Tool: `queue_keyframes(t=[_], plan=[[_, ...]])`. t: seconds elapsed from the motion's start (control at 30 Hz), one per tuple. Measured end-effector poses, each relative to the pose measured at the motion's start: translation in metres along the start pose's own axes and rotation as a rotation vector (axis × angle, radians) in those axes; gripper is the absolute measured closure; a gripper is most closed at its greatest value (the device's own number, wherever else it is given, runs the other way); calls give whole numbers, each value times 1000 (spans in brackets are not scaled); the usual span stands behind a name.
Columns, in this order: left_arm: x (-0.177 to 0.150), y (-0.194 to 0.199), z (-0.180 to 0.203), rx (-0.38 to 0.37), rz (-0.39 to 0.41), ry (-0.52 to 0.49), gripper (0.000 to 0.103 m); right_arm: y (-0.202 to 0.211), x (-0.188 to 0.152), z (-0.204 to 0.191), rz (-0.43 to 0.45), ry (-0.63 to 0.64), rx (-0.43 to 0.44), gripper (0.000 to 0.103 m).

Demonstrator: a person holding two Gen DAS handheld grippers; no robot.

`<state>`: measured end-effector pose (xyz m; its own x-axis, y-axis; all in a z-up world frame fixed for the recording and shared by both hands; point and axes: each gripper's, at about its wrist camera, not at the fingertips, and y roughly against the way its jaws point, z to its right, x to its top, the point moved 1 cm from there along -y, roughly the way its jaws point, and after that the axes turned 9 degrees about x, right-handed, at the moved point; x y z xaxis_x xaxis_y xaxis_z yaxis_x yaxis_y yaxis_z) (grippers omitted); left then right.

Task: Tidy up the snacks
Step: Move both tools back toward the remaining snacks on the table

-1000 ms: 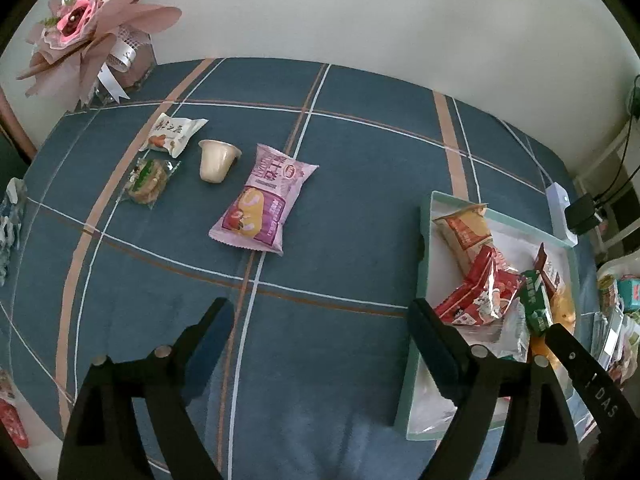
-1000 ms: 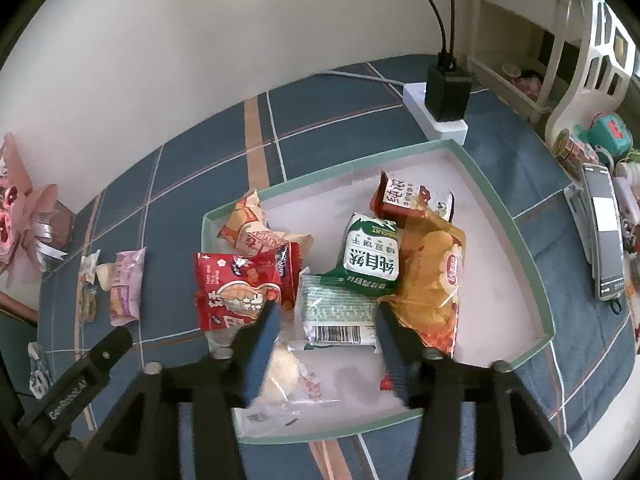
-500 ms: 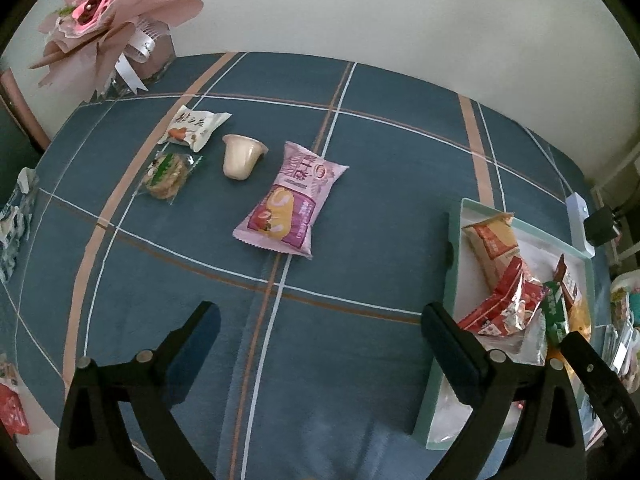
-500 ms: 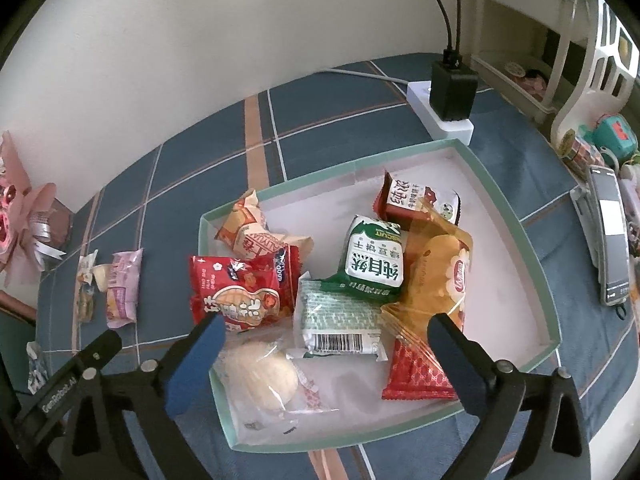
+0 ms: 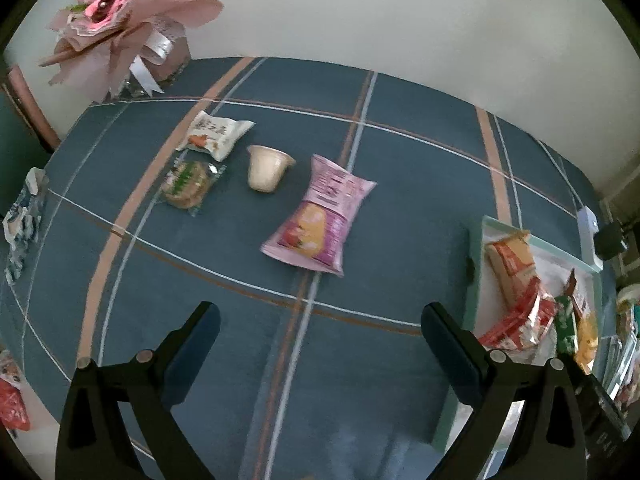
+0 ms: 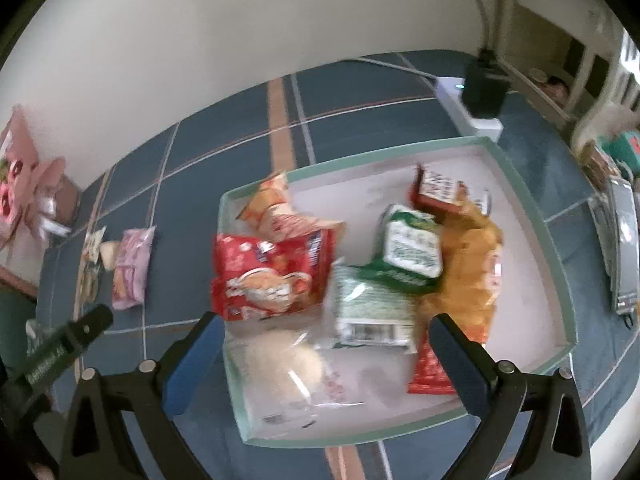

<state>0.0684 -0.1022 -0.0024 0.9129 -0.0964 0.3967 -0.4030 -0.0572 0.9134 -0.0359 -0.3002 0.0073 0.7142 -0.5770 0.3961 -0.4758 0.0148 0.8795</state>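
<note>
A pale green tray (image 6: 560, 280) on the blue plaid cloth holds several snack packs, among them a red pack (image 6: 268, 276) and a clear-wrapped bun (image 6: 284, 360). My right gripper (image 6: 324, 344) is open and empty above the tray's near edge. My left gripper (image 5: 320, 332) is open and empty over the cloth. Ahead of it lie a pink snack bag (image 5: 320, 216), a beige cup (image 5: 266, 168) on its side, a wrapped cookie (image 5: 188, 186) and a white packet (image 5: 214, 134). The tray also shows in the left wrist view (image 5: 476, 264) at the right.
A pink flower bouquet (image 5: 120, 20) stands at the far left corner. A white power strip (image 6: 468, 112) with a black plug lies behind the tray. A phone (image 6: 622, 248) lies right of the tray. More packets (image 5: 22, 224) sit at the cloth's left edge.
My right gripper opened, let the clear-wrapped bun drop in the tray and pulled back. My left gripper drifted left toward the loose snacks, which now sit more central.
</note>
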Motion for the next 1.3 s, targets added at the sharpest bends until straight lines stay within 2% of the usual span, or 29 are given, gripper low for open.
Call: queue_keyframes(t=[0.3, 0.6, 0.97, 1.3], plan=[[15, -4, -46, 86, 23, 78, 3, -11, -9, -46, -22, 127, 28, 0], [25, -11, -84, 205, 51, 89, 3, -21, -15, -79, -16, 206, 38, 0], [35, -17, -108, 192, 56, 91, 3, -33, -19, -117, -7, 244, 86, 0], [45, -37, -134, 163, 17, 122, 3, -50, -15, -144, -19, 252, 117, 0]])
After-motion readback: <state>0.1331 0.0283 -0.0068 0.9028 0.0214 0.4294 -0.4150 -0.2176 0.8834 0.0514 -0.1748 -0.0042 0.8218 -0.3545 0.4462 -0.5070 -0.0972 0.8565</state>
